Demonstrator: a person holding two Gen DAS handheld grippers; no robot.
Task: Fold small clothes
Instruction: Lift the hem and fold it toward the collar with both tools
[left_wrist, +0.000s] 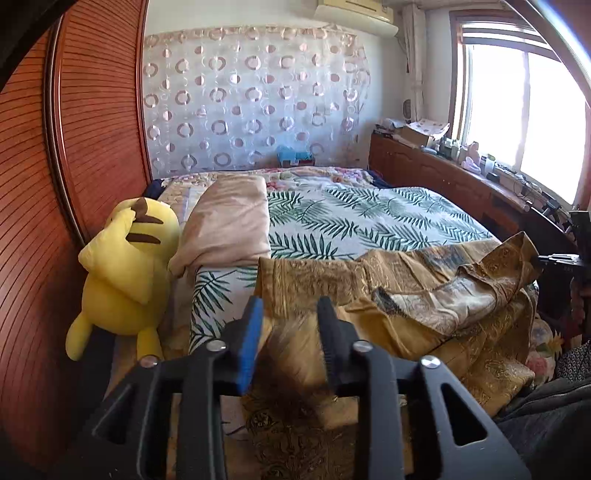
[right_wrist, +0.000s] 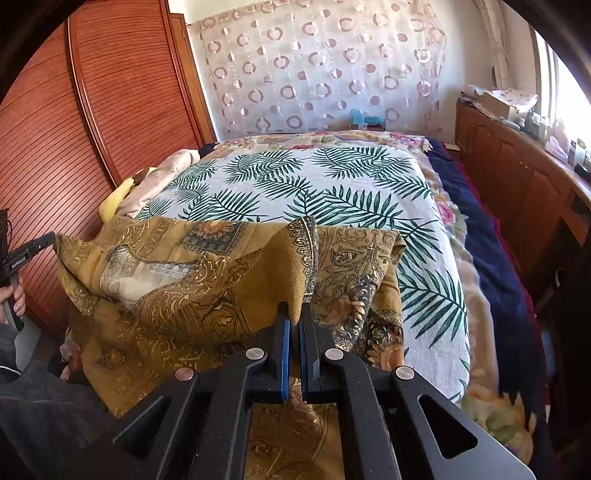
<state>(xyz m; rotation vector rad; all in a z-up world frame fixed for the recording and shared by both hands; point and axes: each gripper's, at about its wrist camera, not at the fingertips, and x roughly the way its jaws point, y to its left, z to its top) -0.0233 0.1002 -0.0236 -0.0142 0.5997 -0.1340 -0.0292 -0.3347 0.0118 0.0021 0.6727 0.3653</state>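
A mustard-gold patterned garment (left_wrist: 424, 295) lies spread over the near edge of the bed and hangs off it; it also shows in the right wrist view (right_wrist: 207, 288). My left gripper (left_wrist: 291, 310) is open, its jaws apart over the garment's left edge, with blurred cloth between them. My right gripper (right_wrist: 294, 317) is shut on a raised fold of the garment. In the right wrist view the left gripper's tip (right_wrist: 35, 245) touches the garment's far left corner. In the left wrist view the right gripper (left_wrist: 554, 258) is at the garment's lifted right corner.
The bed has a palm-leaf sheet (left_wrist: 369, 221). A yellow plush toy (left_wrist: 125, 273) and a beige folded blanket (left_wrist: 229, 225) lie at its left. A red-brown wardrobe (left_wrist: 55, 184) stands left, a wooden cabinet (left_wrist: 461, 181) with clutter right under the window.
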